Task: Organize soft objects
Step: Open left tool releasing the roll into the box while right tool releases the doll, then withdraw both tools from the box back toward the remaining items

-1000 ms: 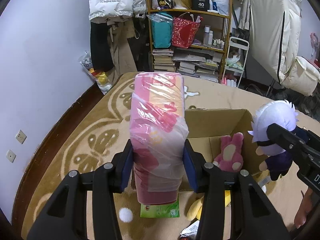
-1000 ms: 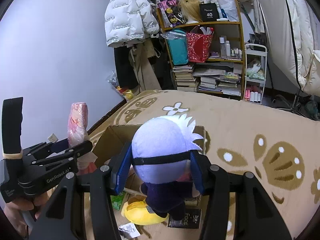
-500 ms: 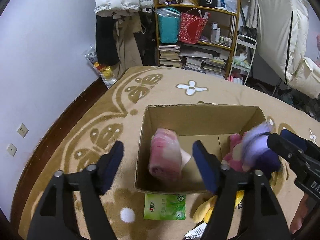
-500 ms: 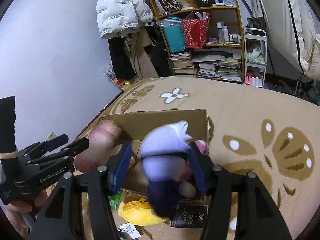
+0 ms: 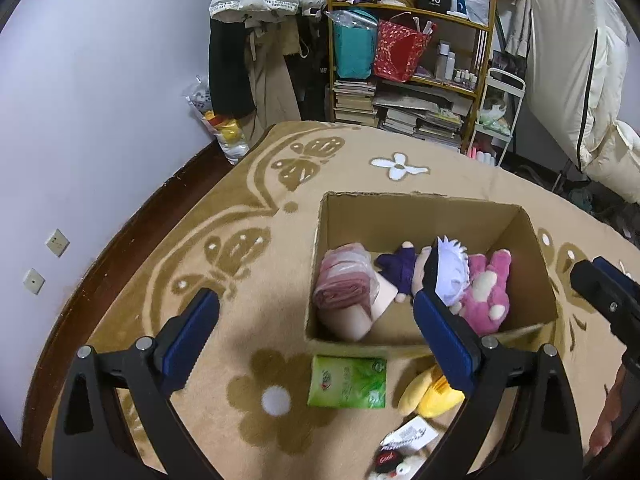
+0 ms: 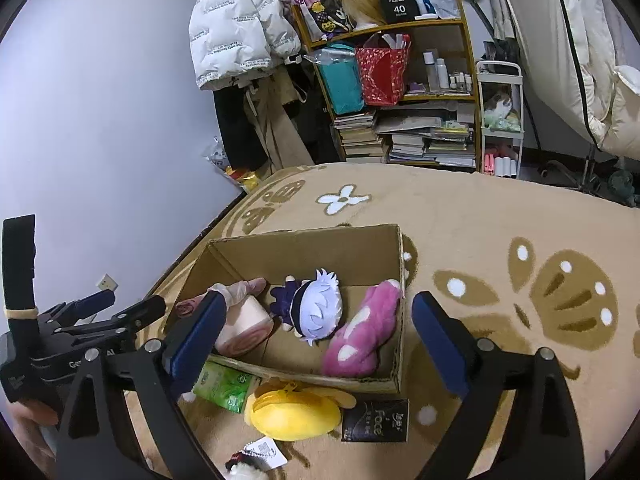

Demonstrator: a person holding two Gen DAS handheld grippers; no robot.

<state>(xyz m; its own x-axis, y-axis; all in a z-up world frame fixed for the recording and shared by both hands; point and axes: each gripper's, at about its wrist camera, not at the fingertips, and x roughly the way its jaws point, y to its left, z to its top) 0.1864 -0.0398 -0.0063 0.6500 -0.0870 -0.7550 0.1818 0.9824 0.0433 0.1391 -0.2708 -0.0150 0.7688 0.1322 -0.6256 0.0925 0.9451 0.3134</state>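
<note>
Three soft things lie inside the cardboard box (image 6: 394,264), which stands on the patterned rug (image 6: 500,220). The pink wrapped roll (image 5: 346,292) sits at the box's left end, against the left wall and the near-left corner. The white-haired plush doll (image 6: 316,308) lies face down in the middle of the box floor, and the pink plush toy (image 6: 362,330) rests at the right end, touching the right wall.

Outside, just beside the box's near wall, the yellow plush (image 6: 294,410) lies on the rug between a green tissue pack (image 5: 347,382) and a black carton (image 6: 376,420). A small keychain toy (image 6: 250,462) lies nearer the rug's front edge.

The left gripper (image 5: 316,338) and the right gripper (image 6: 316,346) both hover above the box's near wall, each with its jaws spread wide and nothing between them.

The yellow plush looks like the likely next pick. It lies tight against the near wall and partly over the green pack, so a careless close could pinch the pack or the cardboard edge along with it. Its rounded, yielding body could also squeeze out of a shallow grip. The remaining floor space in the box is narrow, so a drop from height may land it on the doll or let it roll back over the near wall.
</note>
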